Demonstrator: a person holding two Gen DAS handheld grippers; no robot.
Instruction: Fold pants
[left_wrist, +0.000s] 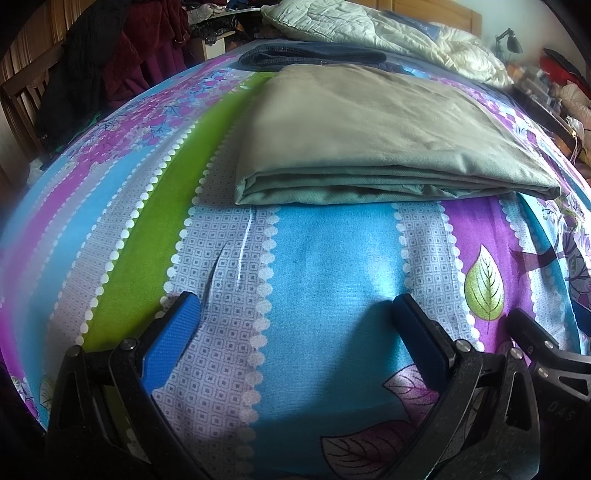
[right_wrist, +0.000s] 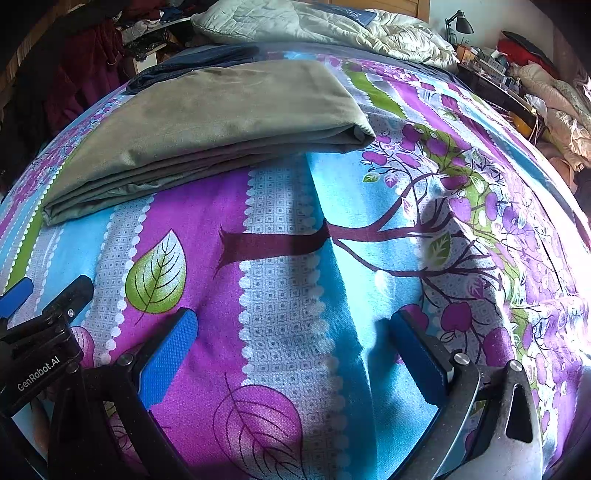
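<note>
Pants (left_wrist: 369, 133): olive-green, already folded into a flat stack of layers, sat square on the bedsheet (left_wrist: 325, 266), folded edge facing the grippers.
Left gripper (left_wrist: 295, 314): jaws spread wide, nothing between them, hung over the sheet a bit short of the pants' near edge.
Right gripper (right_wrist: 295, 328): also wide open and empty, just beside the left one, pants up and to its left.
Denim piece (left_wrist: 306, 55): dark blue, tucked right behind the pants.
Quilt (left_wrist: 369, 33): pale, bunched up beyond the pants at the far end.
Desk lamp (right_wrist: 460, 22): black, past the quilt.
</note>
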